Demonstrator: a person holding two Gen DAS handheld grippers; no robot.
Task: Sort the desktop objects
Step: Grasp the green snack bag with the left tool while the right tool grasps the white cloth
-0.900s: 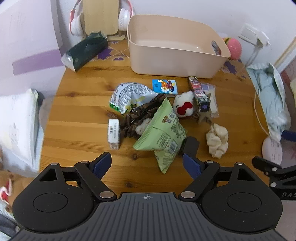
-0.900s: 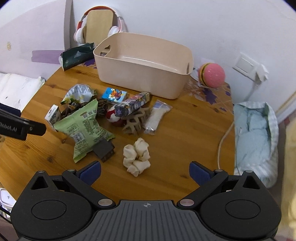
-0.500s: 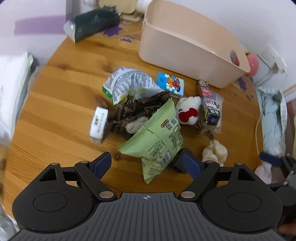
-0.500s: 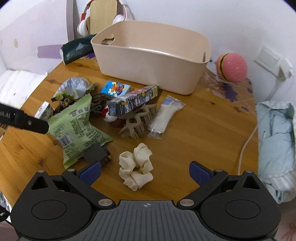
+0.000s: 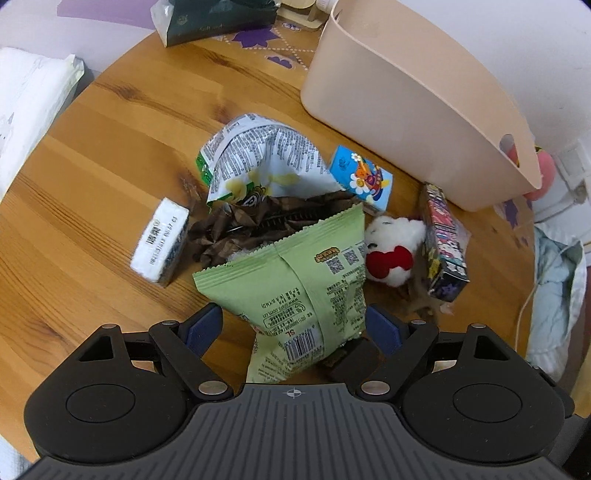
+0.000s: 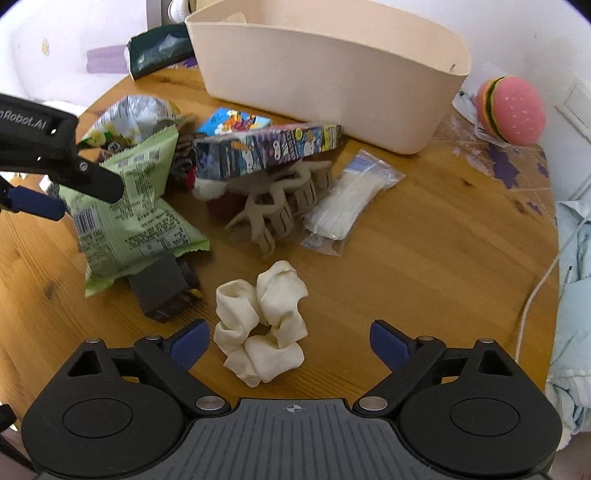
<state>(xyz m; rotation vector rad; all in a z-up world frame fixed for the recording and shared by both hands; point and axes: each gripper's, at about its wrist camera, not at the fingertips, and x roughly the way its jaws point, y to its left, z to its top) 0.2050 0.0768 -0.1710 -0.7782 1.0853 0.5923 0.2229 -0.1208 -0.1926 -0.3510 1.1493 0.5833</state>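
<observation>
A pile of small objects lies on the round wooden table in front of a beige bin (image 5: 417,99), which also shows in the right wrist view (image 6: 332,74). My left gripper (image 5: 293,328) is open, its fingers on either side of the green snack bag (image 5: 295,280); the bag also shows in the right wrist view (image 6: 129,206). My right gripper (image 6: 290,338) is open just above a cream scrunchie (image 6: 262,321). In the pile are a white snack bag (image 5: 258,162), a small white box (image 5: 160,240), a blue carton (image 5: 360,179), a white plush (image 5: 393,247) and a long printed box (image 6: 266,149).
A beige hair claw (image 6: 273,210) and a clear packet (image 6: 347,206) lie right of the pile. A dark box (image 6: 162,288) sits under the green bag. A dark tissue pack (image 5: 214,18) is at the back left, a burger toy (image 6: 511,110) at the back right.
Both grippers have moved forward and down toward the table. The left one now straddles the green bag; the right one has closed in on the scrunchie. Both stay open.
</observation>
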